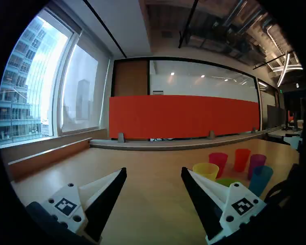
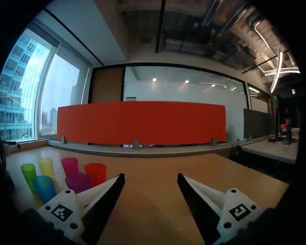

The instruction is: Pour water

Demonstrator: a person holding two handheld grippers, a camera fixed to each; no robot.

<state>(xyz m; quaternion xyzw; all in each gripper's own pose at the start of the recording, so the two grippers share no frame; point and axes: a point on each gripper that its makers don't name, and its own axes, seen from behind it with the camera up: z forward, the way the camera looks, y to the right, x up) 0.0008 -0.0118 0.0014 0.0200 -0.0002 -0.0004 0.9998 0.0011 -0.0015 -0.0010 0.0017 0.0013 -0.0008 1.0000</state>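
On the pale wooden table point(image 1: 153, 204), translucent coloured plastic cups point(image 1: 242, 159) cluster between the left gripper point(image 1: 153, 169) and right gripper point(image 2: 150, 174), both with fingers spread apart. A long red partition panel point(image 1: 181, 116) stands behind. Black-and-white square markers point(image 1: 65, 205) label the fingers.

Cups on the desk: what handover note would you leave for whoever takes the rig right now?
Left gripper: open, empty, over the wooden desk.
Right gripper: open, empty.
Things: six plastic cups stand upright in a cluster, to the left gripper's right and the right gripper's left: green cup, yellow cup, pink cup, orange cup, purple cup, blue cup.
Done: nothing gripped, no pour begun. Cannot tell which cups hold water.
Left: probably grasp one cup and pour into another.
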